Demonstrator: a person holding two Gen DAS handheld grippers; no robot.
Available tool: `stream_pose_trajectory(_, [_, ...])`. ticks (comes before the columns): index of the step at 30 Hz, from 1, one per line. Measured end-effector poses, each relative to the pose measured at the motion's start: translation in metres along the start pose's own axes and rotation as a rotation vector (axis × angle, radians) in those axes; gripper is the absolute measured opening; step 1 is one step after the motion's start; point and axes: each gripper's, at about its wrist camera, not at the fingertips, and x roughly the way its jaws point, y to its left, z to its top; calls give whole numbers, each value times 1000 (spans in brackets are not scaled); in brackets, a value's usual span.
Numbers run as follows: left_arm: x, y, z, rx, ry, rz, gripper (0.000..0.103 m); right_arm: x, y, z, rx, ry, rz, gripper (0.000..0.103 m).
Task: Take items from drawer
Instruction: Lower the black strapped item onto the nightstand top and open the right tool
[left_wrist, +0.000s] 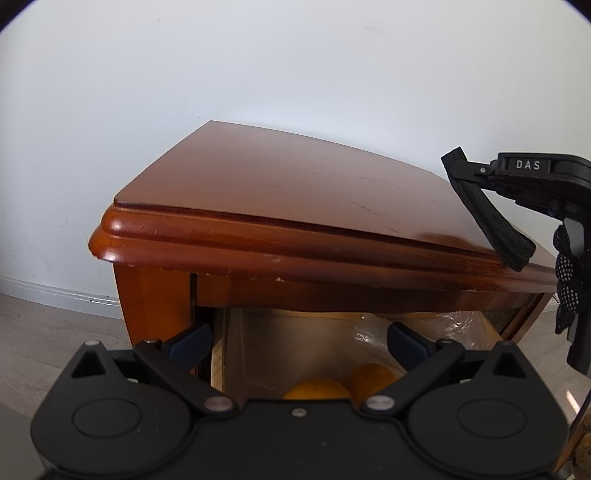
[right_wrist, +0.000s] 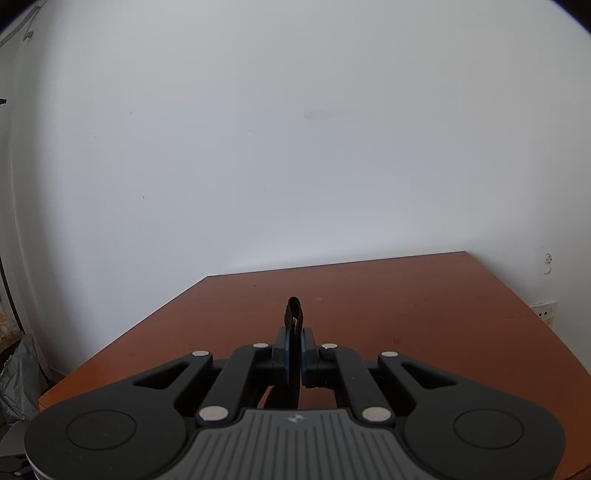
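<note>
A wooden nightstand (left_wrist: 258, 192) has its drawer (left_wrist: 218, 354) pulled open below the top. Inside lie two orange balls (left_wrist: 317, 389) and clear plastic wrap (left_wrist: 373, 332). My left gripper (left_wrist: 299, 338) is open and empty, its fingers spread over the drawer mouth. My right gripper (right_wrist: 294, 338) is shut on a black elastic strap (right_wrist: 293, 312) and holds it above the nightstand top (right_wrist: 406, 314). In the left wrist view the strap (left_wrist: 487, 214) hangs from the right gripper down to the top's right edge.
A white wall (left_wrist: 258, 74) stands behind the nightstand. Grey wood floor (left_wrist: 44, 339) and a white skirting board lie to the left. A grey plastic bag (right_wrist: 18, 376) sits on the floor left of the nightstand. Wall sockets (right_wrist: 546, 310) are at the right.
</note>
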Motion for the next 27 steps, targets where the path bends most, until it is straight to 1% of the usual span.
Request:
stream_pose_trajectory(3, [5, -3, 1, -1, -3, -2, 103, 8, -5, 6, 19, 8, -14, 7])
stream_pose_trajectory(6, [45, -53, -6, -1, -5, -3, 103, 18, -10, 10, 47, 9, -26, 7])
stream_pose_trajectory(7, [47, -57, -7, -1, -5, -5, 103, 21, -12, 12, 56, 11, -28, 7])
stream_pose_trajectory(12, [47, -57, -8, -1, -6, -11, 103, 24, -19, 12, 95, 17, -29, 7])
stream_pose_trajectory(13, [48, -58, -8, -1, -6, -12, 103, 25, -19, 11, 99, 25, -27, 9])
stream_pose_trajectory(17, [54, -62, -10, 1, -8, -16, 103, 26, -18, 7, 94, 64, -28, 10])
stream_pose_trajectory(21, [54, -62, -10, 0, -9, -16, 103, 26, -16, 8, 80, 60, -37, 10])
stream_pose_trajectory(24, [53, -63, -10, -1, -8, -17, 103, 27, -15, 8, 78, 62, -38, 14])
stream_pose_trajectory(25, [53, -62, -10, -1, -8, -17, 103, 27, -15, 8, 82, 64, -37, 18])
stream_pose_trajectory(27, [54, -62, -11, -2, -8, -16, 103, 26, -15, 9, 83, 64, -36, 21])
